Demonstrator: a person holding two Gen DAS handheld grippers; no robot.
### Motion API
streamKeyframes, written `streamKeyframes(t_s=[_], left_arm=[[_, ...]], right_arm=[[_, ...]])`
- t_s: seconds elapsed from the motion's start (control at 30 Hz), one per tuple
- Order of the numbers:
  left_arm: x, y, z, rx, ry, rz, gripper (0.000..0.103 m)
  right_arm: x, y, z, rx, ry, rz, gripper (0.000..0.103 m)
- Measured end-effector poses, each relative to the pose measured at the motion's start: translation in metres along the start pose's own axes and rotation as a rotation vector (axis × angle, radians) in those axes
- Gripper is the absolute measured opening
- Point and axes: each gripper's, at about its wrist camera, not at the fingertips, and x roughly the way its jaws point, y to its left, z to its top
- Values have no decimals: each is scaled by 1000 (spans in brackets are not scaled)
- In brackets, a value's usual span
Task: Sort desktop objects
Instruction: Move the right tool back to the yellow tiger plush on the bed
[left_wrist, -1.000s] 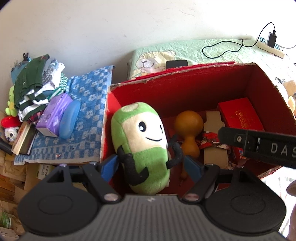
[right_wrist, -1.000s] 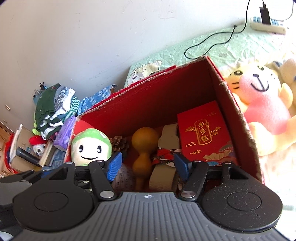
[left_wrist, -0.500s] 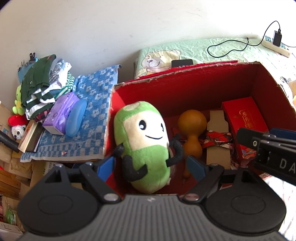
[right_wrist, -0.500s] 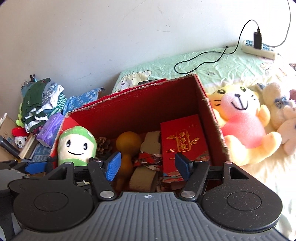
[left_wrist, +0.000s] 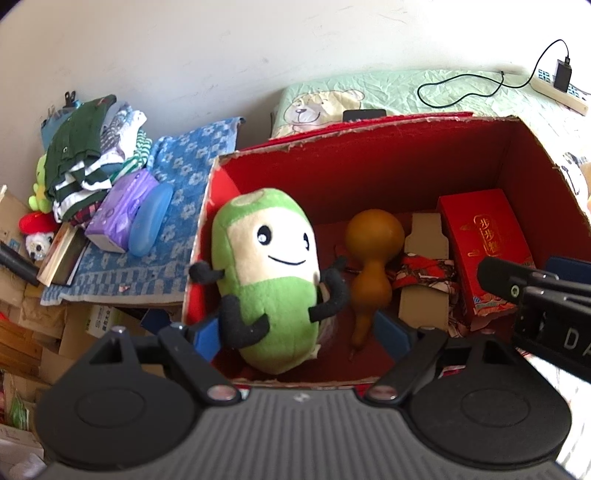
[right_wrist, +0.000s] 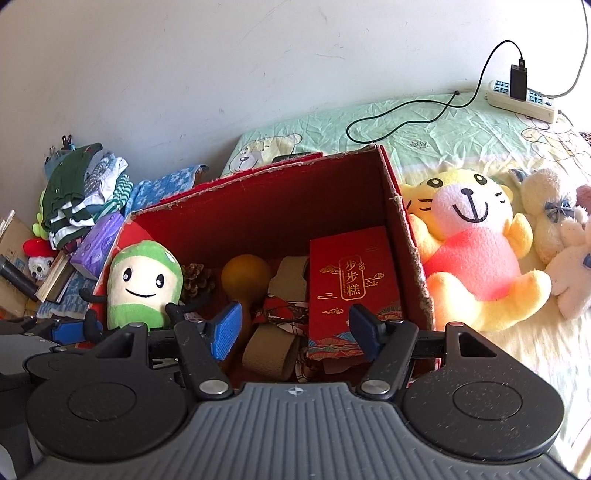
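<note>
A red cardboard box (left_wrist: 369, 147) (right_wrist: 280, 199) holds a green plush toy (left_wrist: 269, 273) (right_wrist: 142, 284), a brown gourd (left_wrist: 371, 254) (right_wrist: 242, 271), a red gift packet (left_wrist: 484, 247) (right_wrist: 351, 280), a pine cone (right_wrist: 197, 277) and tan cardboard pieces (left_wrist: 424, 258). My left gripper (left_wrist: 299, 338) is open, its blue pads either side of the green plush's lower end, apart from it. My right gripper (right_wrist: 293, 328) is open and empty above the box's near edge, and shows in the left wrist view (left_wrist: 535, 295).
A yellow and pink plush tiger (right_wrist: 476, 243) and white plush toys (right_wrist: 554, 229) lie on the bed right of the box. A power strip (right_wrist: 521, 98) with cable lies behind. Left of the box are a blue towel (left_wrist: 177, 206), folded clothes (left_wrist: 92, 162) and a purple tissue pack (left_wrist: 122, 206).
My left gripper has opened wider and drawn back; the green plush now rests in the box, free of the pads. My right gripper has pulled back and up, so more of the bed shows.
</note>
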Motion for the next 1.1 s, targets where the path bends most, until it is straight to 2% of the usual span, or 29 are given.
streamKeyframes(t_s=[0.3,0.5,0.73,1.1], left_arm=[[-1,-12,3,-19,2,12,87],[1,-17,2,1,3,4,88],[2,-14,6,22,4,-33,89],[-6,-11,8,16,-10,-145,89]], right_arm=[[-10,-9,7,-49,-8,23,67],[-18,-17,6,-25,-27,44,67],[-30,-21,-2,32,-86,78,67],[-48,-25,-14,75,-220,122,67]])
